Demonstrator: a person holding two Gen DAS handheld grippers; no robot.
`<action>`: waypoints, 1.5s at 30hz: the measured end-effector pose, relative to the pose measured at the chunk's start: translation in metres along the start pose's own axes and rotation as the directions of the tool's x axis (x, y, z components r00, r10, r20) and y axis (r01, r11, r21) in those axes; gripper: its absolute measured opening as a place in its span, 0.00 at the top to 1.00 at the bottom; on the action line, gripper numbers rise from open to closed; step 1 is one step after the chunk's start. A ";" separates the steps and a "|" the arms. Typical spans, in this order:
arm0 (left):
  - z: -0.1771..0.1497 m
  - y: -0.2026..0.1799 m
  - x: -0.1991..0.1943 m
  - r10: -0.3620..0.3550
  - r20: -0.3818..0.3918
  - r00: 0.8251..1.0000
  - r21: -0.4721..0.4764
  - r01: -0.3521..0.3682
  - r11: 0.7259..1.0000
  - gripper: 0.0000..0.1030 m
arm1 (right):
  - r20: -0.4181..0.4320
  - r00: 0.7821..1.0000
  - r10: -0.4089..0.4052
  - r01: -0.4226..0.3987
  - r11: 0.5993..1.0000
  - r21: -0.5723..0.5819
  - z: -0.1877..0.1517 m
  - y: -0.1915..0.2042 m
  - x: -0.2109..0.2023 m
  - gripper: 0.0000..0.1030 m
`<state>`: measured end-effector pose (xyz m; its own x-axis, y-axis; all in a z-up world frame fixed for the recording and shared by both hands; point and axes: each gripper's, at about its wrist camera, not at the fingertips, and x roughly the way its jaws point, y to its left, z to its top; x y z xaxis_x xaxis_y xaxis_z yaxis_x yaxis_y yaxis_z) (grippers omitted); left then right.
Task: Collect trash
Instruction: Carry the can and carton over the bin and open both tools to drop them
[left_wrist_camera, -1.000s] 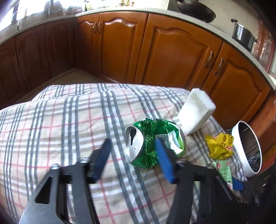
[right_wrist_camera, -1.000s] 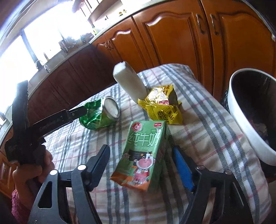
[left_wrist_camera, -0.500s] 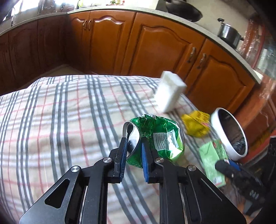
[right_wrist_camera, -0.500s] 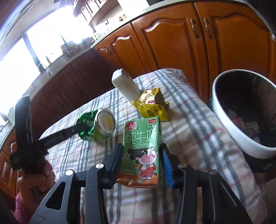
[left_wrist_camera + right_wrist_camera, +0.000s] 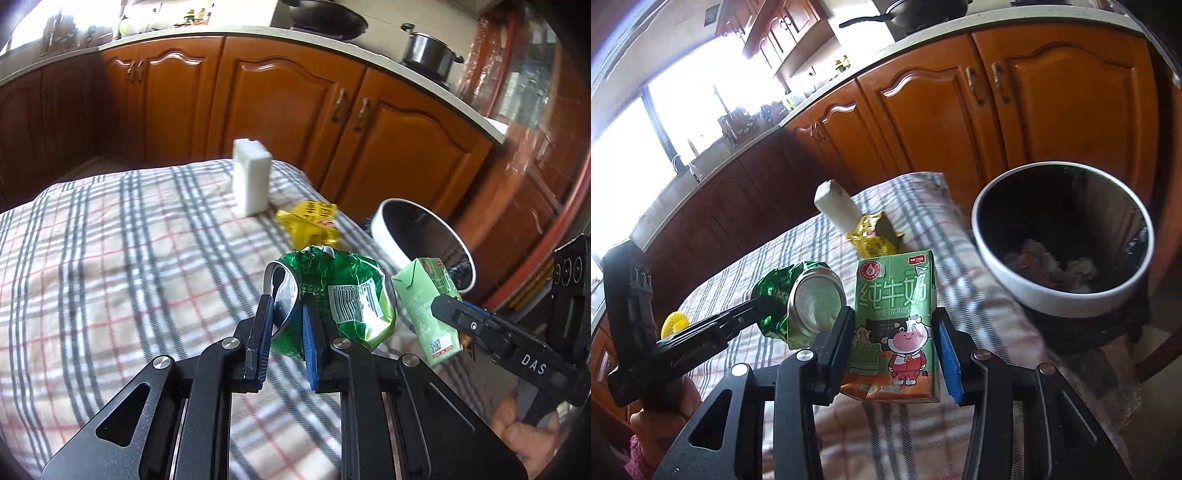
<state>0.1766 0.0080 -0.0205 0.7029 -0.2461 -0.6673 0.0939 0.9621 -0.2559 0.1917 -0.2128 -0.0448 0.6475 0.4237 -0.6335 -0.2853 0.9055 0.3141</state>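
My left gripper (image 5: 287, 320) is shut on the rim of a crushed green can (image 5: 343, 295) and holds it above the checked tablecloth (image 5: 129, 258). My right gripper (image 5: 895, 332) is shut on a green milk carton (image 5: 897, 317), lifted off the cloth. The can (image 5: 801, 299) and left gripper also show in the right wrist view, and the carton (image 5: 428, 306) shows in the left wrist view. The round white-rimmed trash bin (image 5: 1063, 240) stands off the table's right edge, with some trash at its bottom. A yellow wrapper (image 5: 310, 221) lies on the cloth.
A white foam block (image 5: 251, 177) stands at the table's far end beside the wrapper. A small yellow round object (image 5: 675, 322) shows behind the left gripper. Wooden kitchen cabinets (image 5: 280, 110) run behind the table. The bin (image 5: 424, 243) sits close to the table corner.
Both grippers closed, the left on the can and the right on the carton, then lifted them off the cloth and moved right, closer to the bin.
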 end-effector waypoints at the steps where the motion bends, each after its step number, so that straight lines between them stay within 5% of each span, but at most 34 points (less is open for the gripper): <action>1: -0.001 -0.004 0.000 -0.004 -0.002 1.000 0.003 0.004 1.000 0.87 | 0.003 1.000 -0.001 0.001 1.000 0.003 0.000 -0.002 -0.002 0.57; 45: 0.018 -0.105 0.023 -0.073 0.007 0.997 0.134 0.072 0.988 0.87 | 0.105 0.991 -0.087 0.076 0.992 0.105 0.019 -0.088 -0.047 0.58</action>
<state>0.1955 -0.0962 0.0038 0.6991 -0.3151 -0.6419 0.2378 0.9490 -0.2069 0.1994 -0.3125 -0.0291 0.7401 0.3389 -0.5809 -0.1598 0.9276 0.3376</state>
